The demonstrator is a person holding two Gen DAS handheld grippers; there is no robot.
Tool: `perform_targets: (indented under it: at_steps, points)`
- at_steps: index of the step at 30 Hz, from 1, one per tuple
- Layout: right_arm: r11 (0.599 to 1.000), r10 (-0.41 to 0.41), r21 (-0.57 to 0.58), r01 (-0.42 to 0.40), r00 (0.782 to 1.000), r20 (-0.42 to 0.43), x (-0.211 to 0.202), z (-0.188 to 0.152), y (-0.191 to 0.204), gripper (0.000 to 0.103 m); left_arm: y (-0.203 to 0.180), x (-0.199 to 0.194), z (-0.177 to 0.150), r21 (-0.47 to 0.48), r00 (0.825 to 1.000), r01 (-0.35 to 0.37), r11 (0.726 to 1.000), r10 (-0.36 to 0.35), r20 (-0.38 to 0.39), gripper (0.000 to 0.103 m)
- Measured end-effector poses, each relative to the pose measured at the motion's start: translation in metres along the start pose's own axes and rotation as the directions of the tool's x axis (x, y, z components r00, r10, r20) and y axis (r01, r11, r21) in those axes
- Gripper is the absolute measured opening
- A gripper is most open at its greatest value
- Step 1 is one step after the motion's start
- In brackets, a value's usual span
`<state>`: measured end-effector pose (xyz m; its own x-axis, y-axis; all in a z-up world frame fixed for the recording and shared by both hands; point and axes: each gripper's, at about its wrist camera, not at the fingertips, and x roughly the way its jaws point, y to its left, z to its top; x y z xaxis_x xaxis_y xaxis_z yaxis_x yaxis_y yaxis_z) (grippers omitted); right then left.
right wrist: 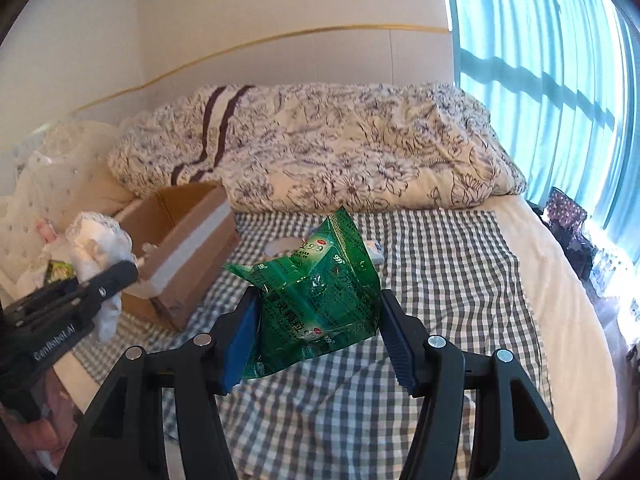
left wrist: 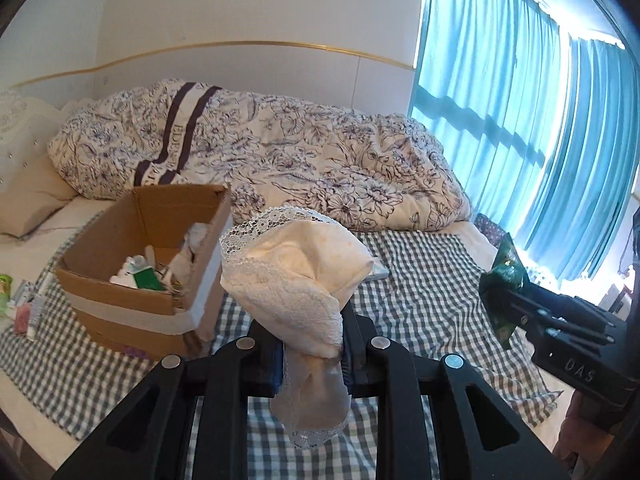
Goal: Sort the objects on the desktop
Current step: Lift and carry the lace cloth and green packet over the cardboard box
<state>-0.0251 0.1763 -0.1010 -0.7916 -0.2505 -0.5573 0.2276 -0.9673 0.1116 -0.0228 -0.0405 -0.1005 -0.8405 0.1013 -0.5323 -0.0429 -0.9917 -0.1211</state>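
Bed [left wrist: 472, 240] with floral duvet [left wrist: 280, 152], white wall [left wrist: 240, 8], sunlit teal curtains [left wrist: 520, 120]

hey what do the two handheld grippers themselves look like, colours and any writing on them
Both are matte black plastic with angled struts and round silver fasteners. The left gripper and right gripper have blue ribbed pads on the inner faces of their fingers. The right one's body shows raised letters "DAS", the left one's white lettering, roughly "GenRobot.AI". No cables or sleeves are visible.

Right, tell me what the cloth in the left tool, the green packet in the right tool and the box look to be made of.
Cloth: soft cream woven fabric, probably cotton, matte, with an openwork lace edge and limp folds.
Green packet: thin plastic film, glossy; it shows crinkles, bright glints and printed text.
Box: brown corrugated cardboard, matte, with raw flap edges and a pale strip, probably tape, around it.
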Motion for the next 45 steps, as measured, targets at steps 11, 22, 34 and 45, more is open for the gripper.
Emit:
perform_targets:
  at_steps: [11,22,34,45]
  points:
    - [0.997,0.066,-0.048,-0.064,0.997,0.049,-0.029,0.009,0.044,0.058,0.03,-0.048,0.011,-0.008,0.996,-0.064,0.998,0.064,0.066,0.022]
    - [0.991,0.112,-0.079,-0.105,0.99,0.086,-0.038,0.023,0.081,0.058,0.065,-0.073,0.029,-0.026,0.985,-0.127,0.991,0.13,0.112,0.022]
    - [0.973,0.204,-0.133,-0.19,0.973,0.105,-0.032,0.05,0.137,0.058,0.112,-0.092,0.05,-0.036,0.968,-0.199,0.979,0.202,0.146,0.022]
    - [0.952,0.269,-0.184,-0.246,0.957,0.109,-0.015,0.069,0.191,0.058,0.16,-0.099,0.064,-0.061,0.953,-0.253,0.965,0.26,0.157,0.022]
